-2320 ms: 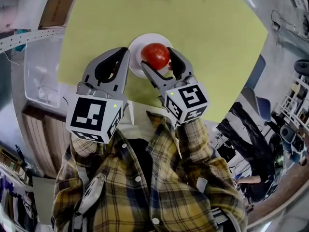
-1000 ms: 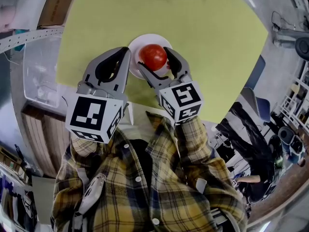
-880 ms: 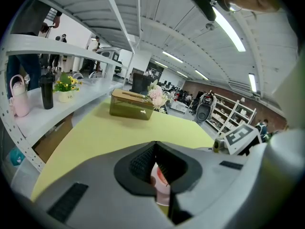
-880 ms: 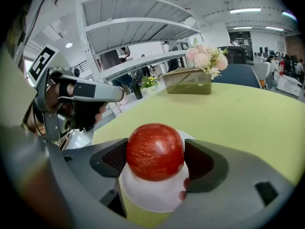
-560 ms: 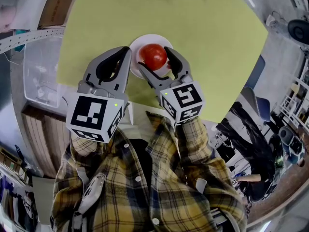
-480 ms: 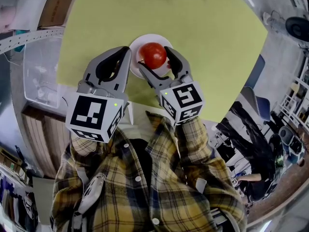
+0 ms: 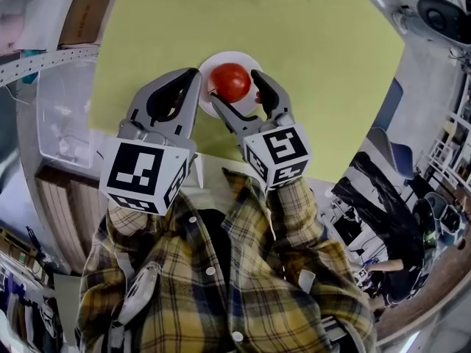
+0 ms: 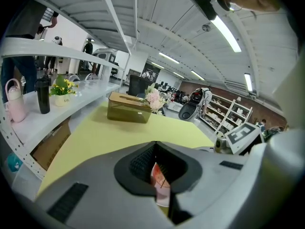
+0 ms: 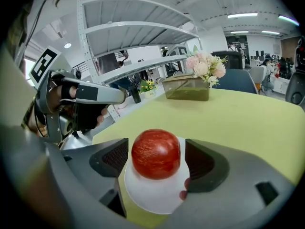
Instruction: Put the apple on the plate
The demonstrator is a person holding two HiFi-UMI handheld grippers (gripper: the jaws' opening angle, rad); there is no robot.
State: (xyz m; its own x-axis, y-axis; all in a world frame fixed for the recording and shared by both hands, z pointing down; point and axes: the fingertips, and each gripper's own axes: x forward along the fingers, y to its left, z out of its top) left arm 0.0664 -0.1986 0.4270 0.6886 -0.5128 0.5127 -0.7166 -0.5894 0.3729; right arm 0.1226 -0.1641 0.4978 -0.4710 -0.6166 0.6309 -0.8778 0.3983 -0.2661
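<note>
Right gripper (image 9: 158, 159) jaws apart, flanking apple (image 9: 156, 152) resting on plate (image 9: 153, 198).

Left gripper (image 7: 193, 79) jaws pressed together, right gripper (image 7: 234, 85) jaws spread apart, both held forward side by side

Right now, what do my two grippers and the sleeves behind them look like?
The left gripper and right gripper are grey, with curved fingers and black ribbed pads. Each carries a white cube with black square markers. The sleeves are yellow-and-dark plaid.
</note>
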